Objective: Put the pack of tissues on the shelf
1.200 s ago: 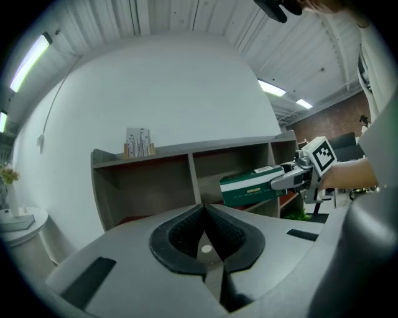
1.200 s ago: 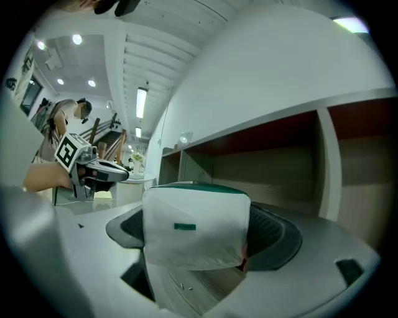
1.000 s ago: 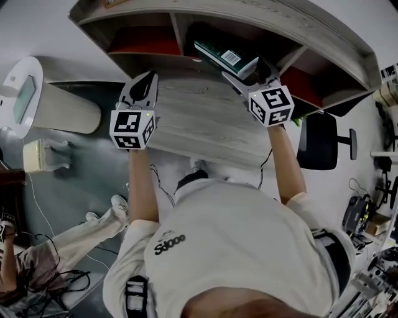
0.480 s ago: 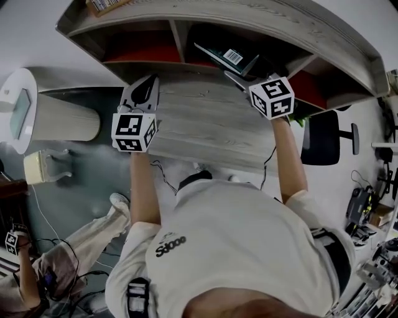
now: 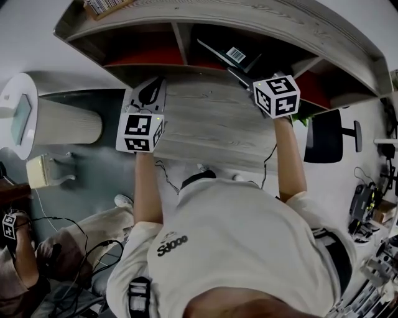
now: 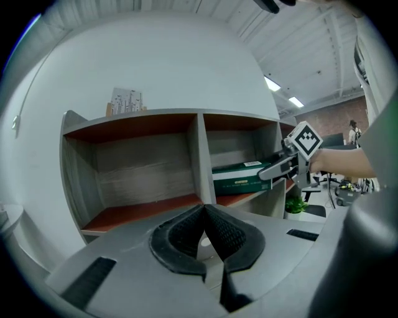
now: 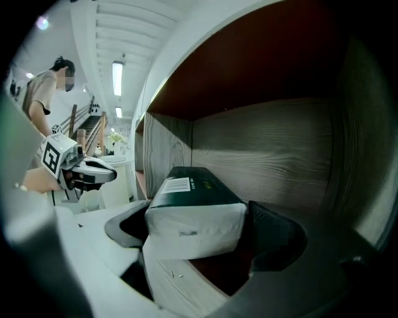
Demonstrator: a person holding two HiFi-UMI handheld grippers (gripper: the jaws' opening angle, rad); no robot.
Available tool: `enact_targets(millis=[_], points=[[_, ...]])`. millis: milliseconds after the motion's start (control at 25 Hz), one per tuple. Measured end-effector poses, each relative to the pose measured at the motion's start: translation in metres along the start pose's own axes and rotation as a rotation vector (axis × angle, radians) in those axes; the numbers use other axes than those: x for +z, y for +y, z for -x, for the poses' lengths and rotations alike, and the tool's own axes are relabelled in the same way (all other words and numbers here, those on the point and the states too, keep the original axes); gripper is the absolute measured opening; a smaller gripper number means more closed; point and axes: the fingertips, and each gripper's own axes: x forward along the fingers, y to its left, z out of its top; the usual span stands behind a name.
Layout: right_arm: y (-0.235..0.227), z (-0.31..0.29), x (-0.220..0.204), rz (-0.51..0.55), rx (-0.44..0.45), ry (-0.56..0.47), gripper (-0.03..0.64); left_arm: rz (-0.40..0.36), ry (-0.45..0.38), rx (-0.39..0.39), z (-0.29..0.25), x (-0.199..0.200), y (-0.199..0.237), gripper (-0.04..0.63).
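Right gripper point(image 7: 198, 231) is clamping the pack point(image 7: 194, 202) inside the middle compartment of the shelf point(image 5: 261, 17); setting it down flat before letting go looks wise; left gripper point(image 6: 204, 214) is hovering clenched, empty.

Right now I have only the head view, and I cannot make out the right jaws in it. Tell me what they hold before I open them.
Observer: In the right gripper view, the right gripper has its jaws closed on the white end of the pack of tissues.
Operator: Say whether it is set down.
Observer: The left gripper view shows the pack lying level, low in the middle compartment of the shelf, close over its red floor. I cannot tell whether it touches.
Operator: Report the left jaws too.
Observer: The left gripper has its jaws together with nothing between them, out in front of the shelf.
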Motion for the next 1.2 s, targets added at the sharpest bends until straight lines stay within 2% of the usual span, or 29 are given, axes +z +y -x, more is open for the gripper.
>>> enact_targets(millis=[240,520,680,760,880,1040,1200], points=[[-0.006,0.022,-0.005,-0.024,-0.117,0.0,0.428,0.003,-0.011,-0.019,-0.009,0.003,0.003,0.018],[0.009,0.015,-0.011,-0.034,-0.068,0.042,0.419,0.014,-0.016,-0.03,-0.014,0.001,0.002,0.018],[0.0,0.011,-0.005,-0.069,-0.095,0.037,0.332,0.015,-0.009,-0.026,-0.013,-0.002,0.007,0.018],[-0.002,0.007,-0.001,-0.042,-0.108,0.047,0.3,0.022,-0.003,-0.016,-0.012,-0.005,0.012,0.018],[-0.012,0.001,0.004,-0.005,-0.155,0.06,0.204,0.028,0.001,-0.008,-0.009,-0.008,0.018,0.018],[-0.024,-0.008,0.006,0.004,-0.2,0.083,0.177,0.026,-0.002,-0.011,-0.007,-0.009,0.023,0.018],[-0.024,-0.015,0.009,0.006,-0.209,0.087,0.173,0.031,-0.006,-0.02,-0.006,-0.011,0.031,0.018]])
